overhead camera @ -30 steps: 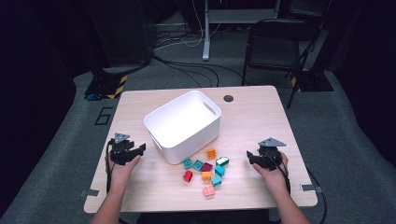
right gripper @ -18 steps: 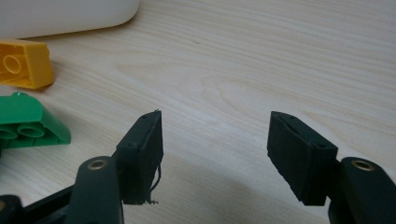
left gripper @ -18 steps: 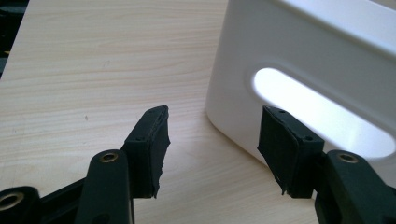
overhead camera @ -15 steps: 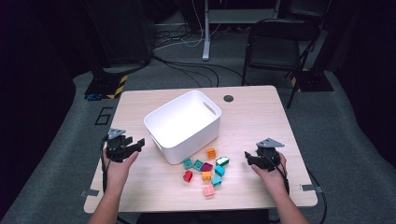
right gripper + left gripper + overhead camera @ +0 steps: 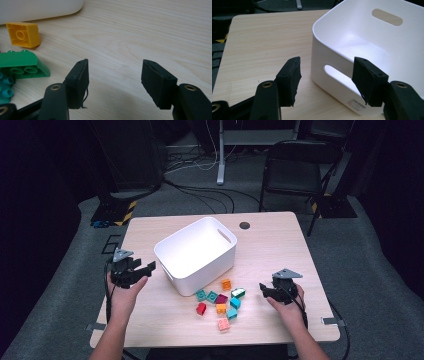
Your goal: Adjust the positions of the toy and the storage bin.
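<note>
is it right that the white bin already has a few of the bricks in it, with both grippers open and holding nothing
Not quite. The white bin is empty, as the left gripper view shows; the bricks all lie on the table in front of it. The rest stands: the left gripper and right gripper are open with nothing between the jaws.

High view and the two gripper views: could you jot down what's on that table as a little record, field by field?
Table: light wood table
Container: white bin with handle slots, nothing seen inside
Small items: coloured toy bricks scattered in front of the bin
Nearest bricks to right gripper: green brick, yellow brick
Left gripper: jaws apart, just been opening, nothing between them, beside the bin
Right gripper: jaws apart, just been closing a little, nothing between them, beside the bricks
</note>
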{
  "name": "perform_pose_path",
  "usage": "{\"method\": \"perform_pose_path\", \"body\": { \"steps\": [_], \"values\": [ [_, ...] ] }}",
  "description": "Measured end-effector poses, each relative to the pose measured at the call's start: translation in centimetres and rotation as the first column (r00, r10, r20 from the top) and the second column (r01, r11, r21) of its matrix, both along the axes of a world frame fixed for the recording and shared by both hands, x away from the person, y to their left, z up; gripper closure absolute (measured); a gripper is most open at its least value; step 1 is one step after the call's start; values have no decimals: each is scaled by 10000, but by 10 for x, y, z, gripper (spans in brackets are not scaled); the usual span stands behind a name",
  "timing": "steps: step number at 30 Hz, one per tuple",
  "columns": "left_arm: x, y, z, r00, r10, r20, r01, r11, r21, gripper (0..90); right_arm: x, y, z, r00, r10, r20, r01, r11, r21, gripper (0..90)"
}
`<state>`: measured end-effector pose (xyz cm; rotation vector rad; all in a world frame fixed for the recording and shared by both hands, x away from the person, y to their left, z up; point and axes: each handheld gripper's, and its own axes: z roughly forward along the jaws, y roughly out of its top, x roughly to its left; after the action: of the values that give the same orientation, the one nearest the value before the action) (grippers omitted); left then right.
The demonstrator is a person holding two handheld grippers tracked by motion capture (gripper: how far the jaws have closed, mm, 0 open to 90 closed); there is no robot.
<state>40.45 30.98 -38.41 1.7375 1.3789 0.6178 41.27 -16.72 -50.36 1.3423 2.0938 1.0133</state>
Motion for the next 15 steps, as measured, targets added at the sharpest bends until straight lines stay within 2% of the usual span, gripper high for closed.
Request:
{"method": "perform_pose_path", "body": {
  "steps": [4, 9, 15],
  "values": [
    [7, -7, 3, 9994, -189, -289, 188, 9998, -45, 372, 0, 3, 0, 9999, 148, 46, -147, 9999, -64, 383],
    [16, -18, -4, 9976, -296, -631, 281, 9993, -245, 369, 0, 7, -1, 9995, 303, 40, -302, 9994, -168, 384],
    [24, -30, -12, 9965, -312, -777, 299, 9994, -178, 353, -1, 7, 0, 9992, 379, 93, -377, 9992, -160, 384]
  ]
}}
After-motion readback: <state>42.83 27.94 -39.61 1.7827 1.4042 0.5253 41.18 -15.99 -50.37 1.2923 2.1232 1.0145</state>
